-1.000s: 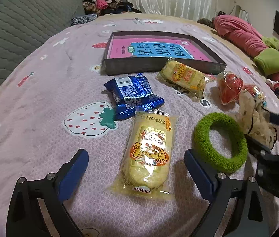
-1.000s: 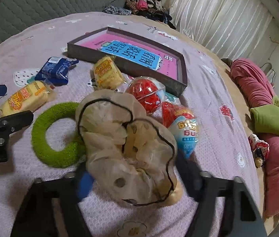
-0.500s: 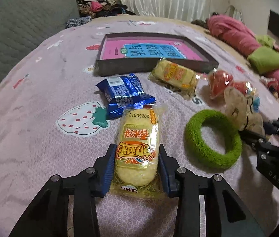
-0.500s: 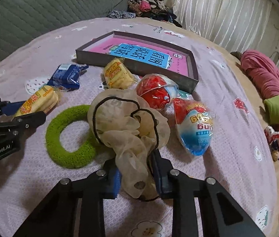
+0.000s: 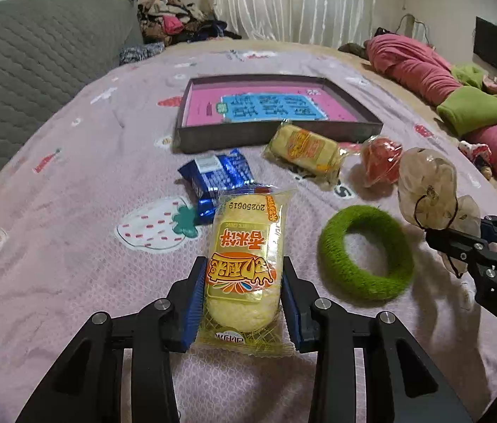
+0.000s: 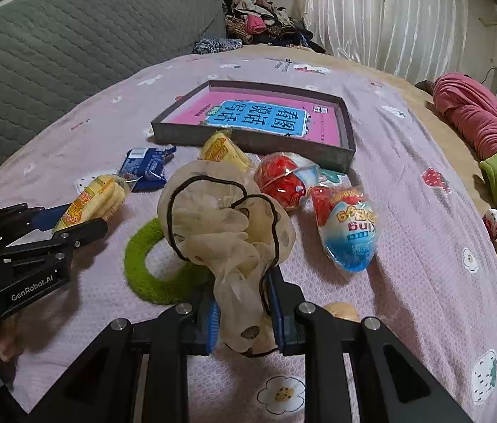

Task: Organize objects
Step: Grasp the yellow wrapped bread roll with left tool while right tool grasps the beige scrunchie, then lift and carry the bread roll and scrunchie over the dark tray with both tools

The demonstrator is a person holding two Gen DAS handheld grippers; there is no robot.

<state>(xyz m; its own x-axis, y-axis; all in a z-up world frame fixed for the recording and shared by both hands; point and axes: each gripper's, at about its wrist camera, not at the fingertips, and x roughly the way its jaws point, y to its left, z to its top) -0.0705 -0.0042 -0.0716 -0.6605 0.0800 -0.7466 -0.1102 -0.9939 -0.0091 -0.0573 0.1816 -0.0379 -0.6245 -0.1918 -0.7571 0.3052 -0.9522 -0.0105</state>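
My left gripper point(image 5: 241, 299) is shut on a yellow rice-cake packet point(image 5: 244, 261), its blue pads pressing both sides; the packet point(image 6: 93, 201) also shows at the left of the right wrist view. My right gripper point(image 6: 243, 313) is shut on a beige sheer scrunchie point(image 6: 223, 222) with a black trim, lifted a little off the bed. In the left wrist view that scrunchie point(image 5: 428, 190) hangs from the right gripper's fingers point(image 5: 466, 243). A green fuzzy ring point(image 5: 366, 257) lies between the two grippers. A dark shallow box point(image 5: 269, 111) with a pink and blue sheet inside sits farther back.
On the pink bedspread lie a blue snack packet point(image 5: 218, 176), a second yellow packet point(image 5: 304, 148), a red wrapped egg point(image 6: 283, 179) and a red-and-blue wrapped egg point(image 6: 348, 225). A grey quilted headboard point(image 5: 37, 70) is at the left, rolled pink bedding point(image 5: 424, 67) at the right.
Both grippers closed: the left onto the yellow packet, the right onto the scrunchie. The right gripper has since risen and turned a little, lifting the scrunchie.
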